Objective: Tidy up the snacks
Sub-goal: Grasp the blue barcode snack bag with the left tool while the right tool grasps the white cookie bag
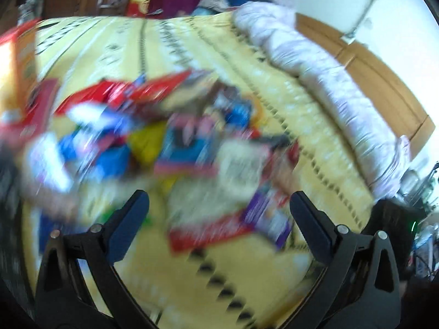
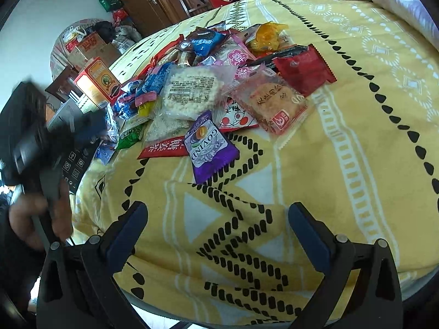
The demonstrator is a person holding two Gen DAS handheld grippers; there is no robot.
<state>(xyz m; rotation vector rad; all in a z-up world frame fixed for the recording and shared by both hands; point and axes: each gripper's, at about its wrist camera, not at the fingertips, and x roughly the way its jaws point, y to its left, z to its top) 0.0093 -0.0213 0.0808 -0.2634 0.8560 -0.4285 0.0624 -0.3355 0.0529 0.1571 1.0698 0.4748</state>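
A pile of wrapped snacks (image 2: 208,82) lies on a yellow patterned blanket (image 2: 343,150). Nearest is a purple packet (image 2: 210,148), then a clear pack of white puffed pieces (image 2: 189,93), a rice cracker pack (image 2: 274,104) and a red packet (image 2: 304,68). My right gripper (image 2: 218,233) is open and empty, above the bare blanket in front of the pile. My left gripper (image 1: 219,219) is open and empty over the pile (image 1: 175,142), which is badly blurred there. The left gripper also shows blurred in the right wrist view (image 2: 35,139) at the left.
An orange and red box (image 2: 97,82) stands at the pile's left edge. A lilac quilt (image 1: 315,76) is bunched along the far side against a wooden headboard (image 1: 378,79). Boxes and clutter (image 2: 87,46) sit beyond the bed near a brown door (image 2: 148,2).
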